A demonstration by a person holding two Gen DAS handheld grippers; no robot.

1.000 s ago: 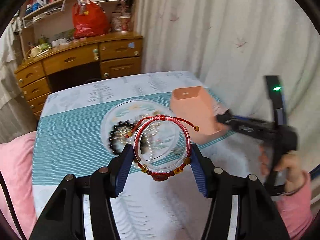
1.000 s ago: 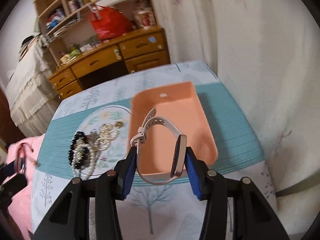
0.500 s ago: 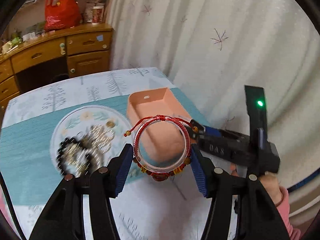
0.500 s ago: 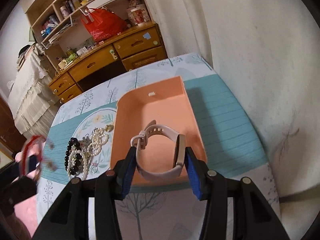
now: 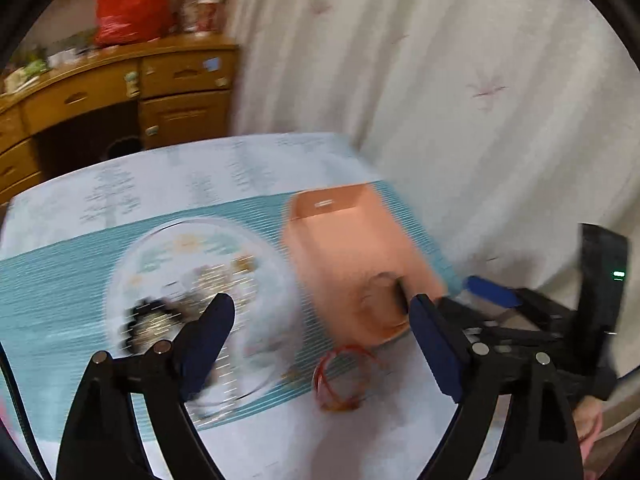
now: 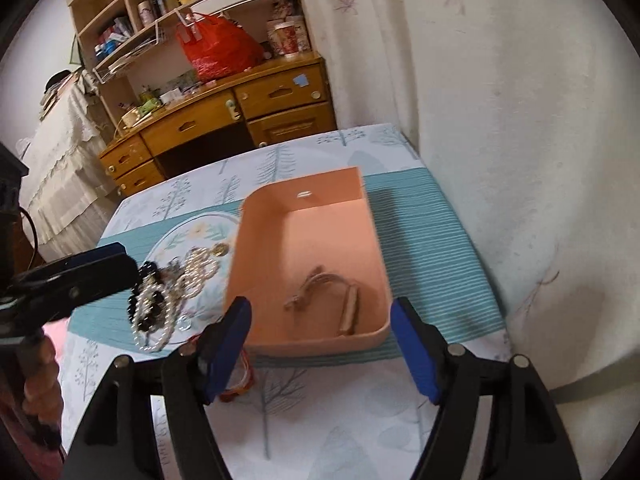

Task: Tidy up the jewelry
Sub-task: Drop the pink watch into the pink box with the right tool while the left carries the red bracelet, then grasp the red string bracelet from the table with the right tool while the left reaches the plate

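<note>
Jewelry was split: the watch (image 6: 324, 300) lay in the peach tray (image 6: 360, 200), the red bracelet (image 5: 344, 380) on the cloth just near of it. Both the left gripper (image 5: 320, 344) and right gripper (image 6: 320, 344) were seen spread wide, nothing held.

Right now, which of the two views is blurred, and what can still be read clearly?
Left wrist view: heavy motion blur smears the plate, the red bracelet and the orange box.
Right wrist view: mostly sharp; the watch inside the orange box is slightly soft; fisheye bends the desk.
</note>
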